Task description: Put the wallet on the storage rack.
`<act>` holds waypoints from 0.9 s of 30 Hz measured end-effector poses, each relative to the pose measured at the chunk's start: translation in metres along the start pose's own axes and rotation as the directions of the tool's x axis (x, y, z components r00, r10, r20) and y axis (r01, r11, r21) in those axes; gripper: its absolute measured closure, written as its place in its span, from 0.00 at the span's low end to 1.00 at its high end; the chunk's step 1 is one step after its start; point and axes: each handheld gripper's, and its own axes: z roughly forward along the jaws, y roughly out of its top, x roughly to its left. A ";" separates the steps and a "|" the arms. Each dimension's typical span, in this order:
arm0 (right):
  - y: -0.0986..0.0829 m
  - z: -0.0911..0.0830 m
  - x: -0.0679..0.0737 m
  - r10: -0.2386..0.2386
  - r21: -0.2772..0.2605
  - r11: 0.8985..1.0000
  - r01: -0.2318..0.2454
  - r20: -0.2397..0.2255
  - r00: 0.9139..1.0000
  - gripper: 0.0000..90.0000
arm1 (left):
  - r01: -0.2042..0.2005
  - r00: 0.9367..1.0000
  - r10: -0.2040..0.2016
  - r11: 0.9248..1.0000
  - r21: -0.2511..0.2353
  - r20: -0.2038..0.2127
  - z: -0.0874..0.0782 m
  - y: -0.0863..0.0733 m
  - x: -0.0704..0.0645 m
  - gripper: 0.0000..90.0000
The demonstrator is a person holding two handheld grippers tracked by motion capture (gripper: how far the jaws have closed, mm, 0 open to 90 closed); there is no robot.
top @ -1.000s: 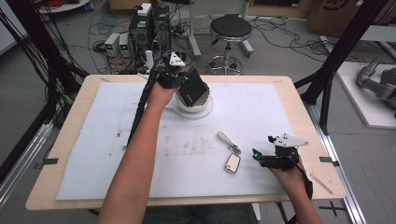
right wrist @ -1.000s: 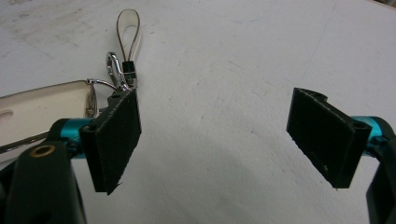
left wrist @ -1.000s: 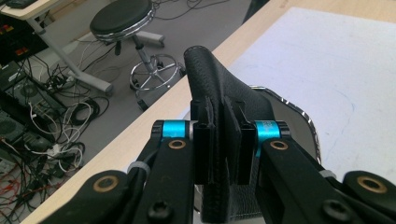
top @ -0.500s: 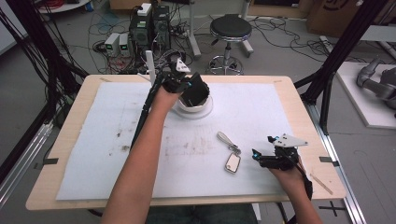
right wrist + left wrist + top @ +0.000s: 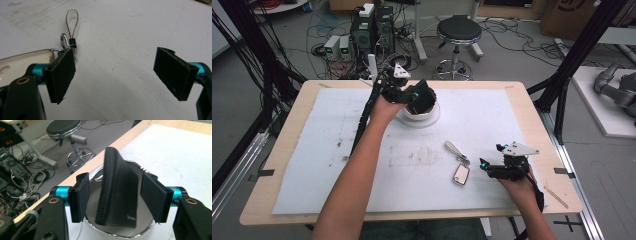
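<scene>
jaws of the left gripper (image 5: pixel 116 200) stand apart, black wallet (image 5: pixel 117 192) between them over a bowl (image 5: pixel 96 173); right gripper (image 5: pixel 117 75) jaws spread, key fob (image 5: pixel 22 60) beside one.

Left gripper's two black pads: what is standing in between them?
A black wallet stands between the left gripper pads, over a shiny bowl, seen in the left gripper view.
</scene>
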 end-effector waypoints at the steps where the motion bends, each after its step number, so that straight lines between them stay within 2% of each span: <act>1: 0.001 0.001 0.001 -0.003 -0.001 1.000 0.003 -0.001 1.000 0.20 | -0.001 1.000 0.001 1.000 -0.004 0.005 -0.003 -0.001 -0.001 0.44; 3: 0.003 0.003 0.002 -0.008 -0.001 1.000 0.008 -0.006 1.000 0.20 | 0.014 0.999 -0.013 1.000 -0.015 0.029 -0.009 -0.002 -0.002 0.41; 5: 0.005 0.006 0.002 -0.010 -0.004 1.000 0.010 -0.012 1.000 0.20 | 0.018 0.998 -0.018 1.000 -0.004 0.066 -0.014 -0.005 -0.002 0.37; 11: 0.012 0.015 0.004 -0.017 -0.006 1.000 0.017 -0.021 1.000 0.20 | 0.020 0.994 -0.018 1.000 -0.020 0.103 -0.036 -0.014 -0.003 0.36; 17: 0.020 0.026 0.008 -0.029 -0.006 1.000 0.028 -0.042 0.999 0.20 | 0.046 0.992 -0.043 0.999 -0.023 0.120 -0.059 -0.036 -0.004 0.32; 20: 0.025 0.033 0.010 -0.028 -0.011 1.000 0.028 -0.048 0.998 0.20 | 0.044 0.991 -0.041 0.999 -0.028 0.127 -0.070 -0.047 -0.006 0.31; 27: 0.027 0.035 0.011 -0.027 -0.009 1.000 0.027 -0.050 0.998 0.20 | 0.071 0.991 -0.066 0.997 -0.040 0.119 -0.096 -0.076 -0.005 0.28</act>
